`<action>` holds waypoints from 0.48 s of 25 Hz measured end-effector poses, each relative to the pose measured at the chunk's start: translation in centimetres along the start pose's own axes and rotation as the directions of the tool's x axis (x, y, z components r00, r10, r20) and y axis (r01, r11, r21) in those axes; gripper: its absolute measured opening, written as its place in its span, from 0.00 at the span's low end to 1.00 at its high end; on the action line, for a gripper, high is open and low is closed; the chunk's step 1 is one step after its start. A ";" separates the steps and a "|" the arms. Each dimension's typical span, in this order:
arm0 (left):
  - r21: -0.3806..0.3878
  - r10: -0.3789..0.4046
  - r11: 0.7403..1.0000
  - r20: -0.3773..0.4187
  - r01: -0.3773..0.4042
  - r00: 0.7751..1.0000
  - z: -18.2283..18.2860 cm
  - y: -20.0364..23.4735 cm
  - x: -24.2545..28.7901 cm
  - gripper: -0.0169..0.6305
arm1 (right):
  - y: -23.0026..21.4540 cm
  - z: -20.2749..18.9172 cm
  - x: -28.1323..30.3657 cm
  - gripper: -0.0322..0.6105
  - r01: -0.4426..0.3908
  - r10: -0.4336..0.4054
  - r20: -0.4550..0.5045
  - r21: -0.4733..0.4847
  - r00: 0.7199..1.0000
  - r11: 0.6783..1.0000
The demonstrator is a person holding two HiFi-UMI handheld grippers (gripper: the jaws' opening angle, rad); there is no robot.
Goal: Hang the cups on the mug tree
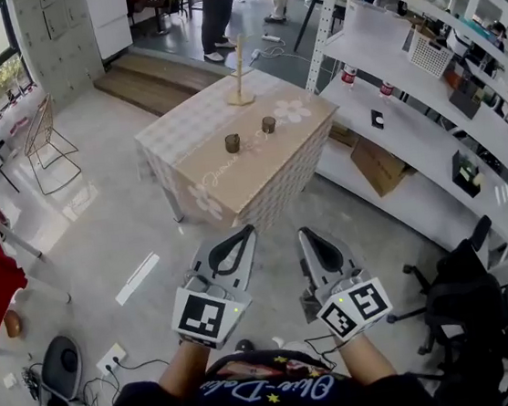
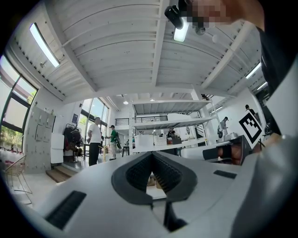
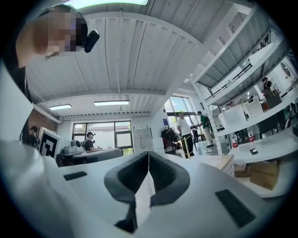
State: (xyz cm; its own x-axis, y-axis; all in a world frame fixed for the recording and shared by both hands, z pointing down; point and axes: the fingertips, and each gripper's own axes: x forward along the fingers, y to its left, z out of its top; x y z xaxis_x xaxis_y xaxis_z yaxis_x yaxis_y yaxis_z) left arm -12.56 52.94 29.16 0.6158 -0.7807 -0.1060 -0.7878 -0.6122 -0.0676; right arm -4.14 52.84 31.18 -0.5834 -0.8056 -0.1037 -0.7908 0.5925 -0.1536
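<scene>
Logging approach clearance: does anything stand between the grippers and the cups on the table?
Nothing visible. Only floor lies between the left gripper, the right gripper and the table; both cups stand in the open before the mug tree.

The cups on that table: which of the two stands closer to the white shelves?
The cup on the right in the head view, beside the white flower print; the other cup stands farther left.

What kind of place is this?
Probably a workshop or lab: long white shelving, an office chair, and a lone table with two cups and a mug tree.
</scene>
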 end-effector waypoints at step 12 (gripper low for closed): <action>-0.017 0.017 1.000 -0.032 -0.017 0.999 -1.9 1.4 2.0 0.03 | -2.4 -0.8 1.4 0.06 0.025 -0.025 -0.020 -0.003 0.999 1.000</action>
State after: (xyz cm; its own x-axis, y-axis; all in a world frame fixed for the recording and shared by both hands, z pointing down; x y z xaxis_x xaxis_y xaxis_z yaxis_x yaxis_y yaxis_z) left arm -12.44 50.24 30.74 0.6026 -0.7945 -0.0749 -0.7980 -0.6007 -0.0487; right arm -3.13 50.31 32.18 -0.5669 -0.8199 -0.0803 -0.8057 0.5721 -0.1533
